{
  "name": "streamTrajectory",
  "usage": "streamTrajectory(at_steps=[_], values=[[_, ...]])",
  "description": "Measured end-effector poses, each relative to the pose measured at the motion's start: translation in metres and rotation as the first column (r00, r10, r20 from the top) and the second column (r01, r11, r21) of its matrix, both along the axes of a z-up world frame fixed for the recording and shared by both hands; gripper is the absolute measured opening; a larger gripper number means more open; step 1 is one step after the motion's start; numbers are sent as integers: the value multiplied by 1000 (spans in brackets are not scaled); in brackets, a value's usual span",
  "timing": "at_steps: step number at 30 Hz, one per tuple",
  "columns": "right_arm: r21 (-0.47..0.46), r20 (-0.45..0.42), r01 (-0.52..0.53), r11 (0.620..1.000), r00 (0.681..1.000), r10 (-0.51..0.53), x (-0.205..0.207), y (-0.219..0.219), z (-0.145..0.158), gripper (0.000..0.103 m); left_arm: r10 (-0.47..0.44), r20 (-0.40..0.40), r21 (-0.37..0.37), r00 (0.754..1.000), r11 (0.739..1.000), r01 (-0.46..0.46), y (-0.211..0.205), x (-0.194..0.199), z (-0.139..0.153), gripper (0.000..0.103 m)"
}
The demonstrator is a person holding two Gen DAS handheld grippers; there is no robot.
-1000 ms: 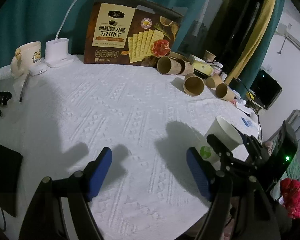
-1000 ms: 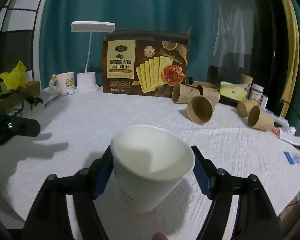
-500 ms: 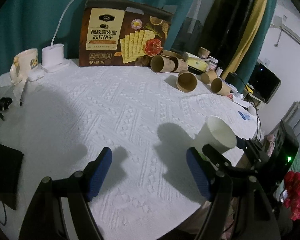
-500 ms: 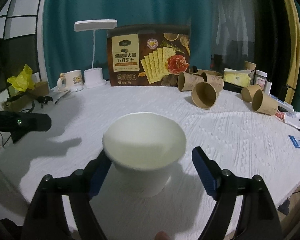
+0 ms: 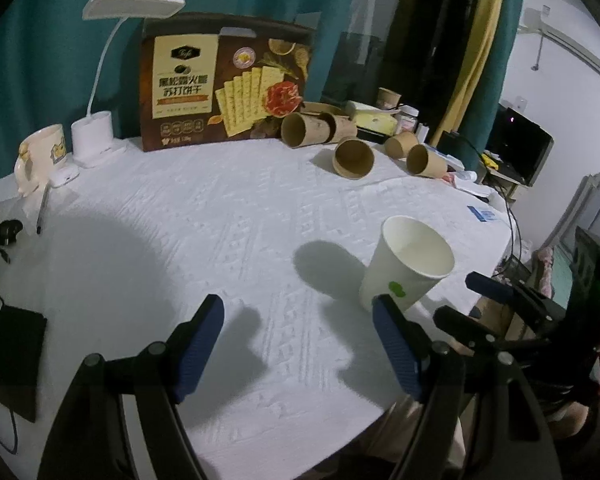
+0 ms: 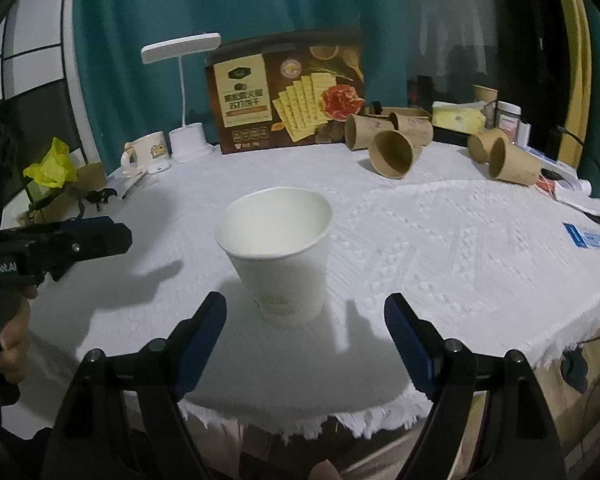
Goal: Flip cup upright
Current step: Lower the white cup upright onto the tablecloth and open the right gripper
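Since the white paper cup point(image 6: 278, 254) is seen standing upright, mouth up, on the white tablecloth point(image 6: 440, 240) near its front edge, the flip is judged done and the release is in hand. The right gripper point(image 6: 305, 338) has just been opening; its jaws stand wide, clear of the cup. The left gripper point(image 5: 298, 346) is held apart, empty. Next, a clean withdrawal is called for, without the cup being nudged.

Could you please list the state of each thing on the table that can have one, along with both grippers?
White paper cup: upright, mouth up, released.
Brown paper cups: lying on their sides.
Desk lamp: off.
Mug: upright.
Cracker box: standing.
Right gripper: open, jaws just opened.
Left gripper: open, empty.
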State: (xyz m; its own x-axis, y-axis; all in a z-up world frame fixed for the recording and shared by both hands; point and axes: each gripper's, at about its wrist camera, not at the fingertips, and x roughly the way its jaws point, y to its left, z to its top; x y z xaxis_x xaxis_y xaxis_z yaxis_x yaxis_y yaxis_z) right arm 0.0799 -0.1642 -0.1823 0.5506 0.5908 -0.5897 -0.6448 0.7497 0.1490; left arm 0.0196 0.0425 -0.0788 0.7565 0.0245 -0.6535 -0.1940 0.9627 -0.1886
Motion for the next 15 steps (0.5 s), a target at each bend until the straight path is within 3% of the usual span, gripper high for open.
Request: streamTrajectory(at_steps=[15], values=[[0,6,147,989,989,-147,4,-50,38,79,-67,117,57,991,997,60,-27,1,26,82]])
